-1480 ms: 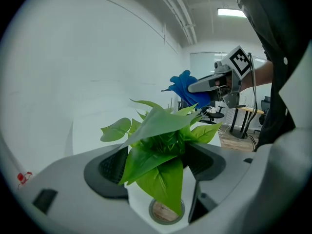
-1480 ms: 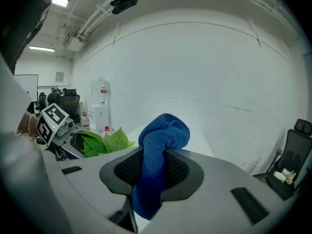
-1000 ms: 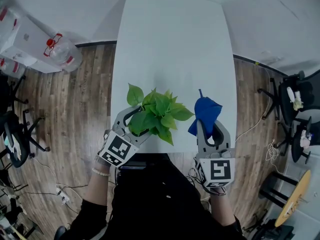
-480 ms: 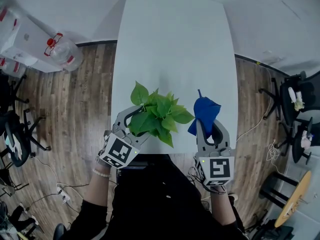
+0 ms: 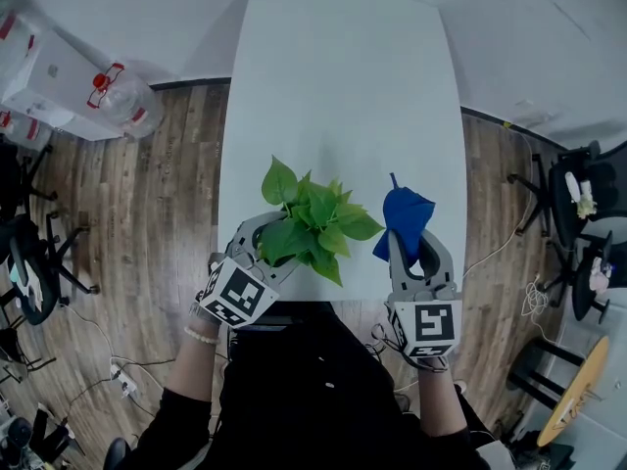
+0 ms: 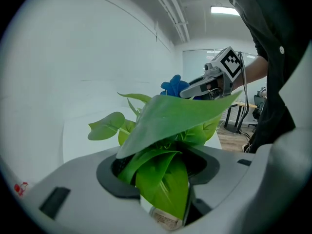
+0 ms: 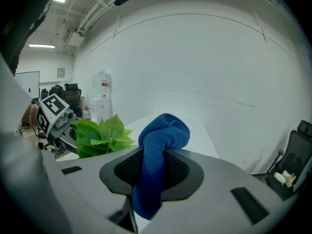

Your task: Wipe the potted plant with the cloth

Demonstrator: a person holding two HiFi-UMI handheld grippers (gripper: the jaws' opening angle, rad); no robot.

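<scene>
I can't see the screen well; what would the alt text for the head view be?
Seen from above, a person at a white table holds a blue cloth in the right gripper, beside a leafy potted plant that stands between the jaws of the left gripper, which have just been closing around it. Wood floor and office chairs surround the table.

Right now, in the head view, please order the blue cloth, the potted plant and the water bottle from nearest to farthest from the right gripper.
1. blue cloth: clamped in the jaws of the right gripper.
2. potted plant: just to its left.
3. water bottle: far off, at the upper left.
</scene>
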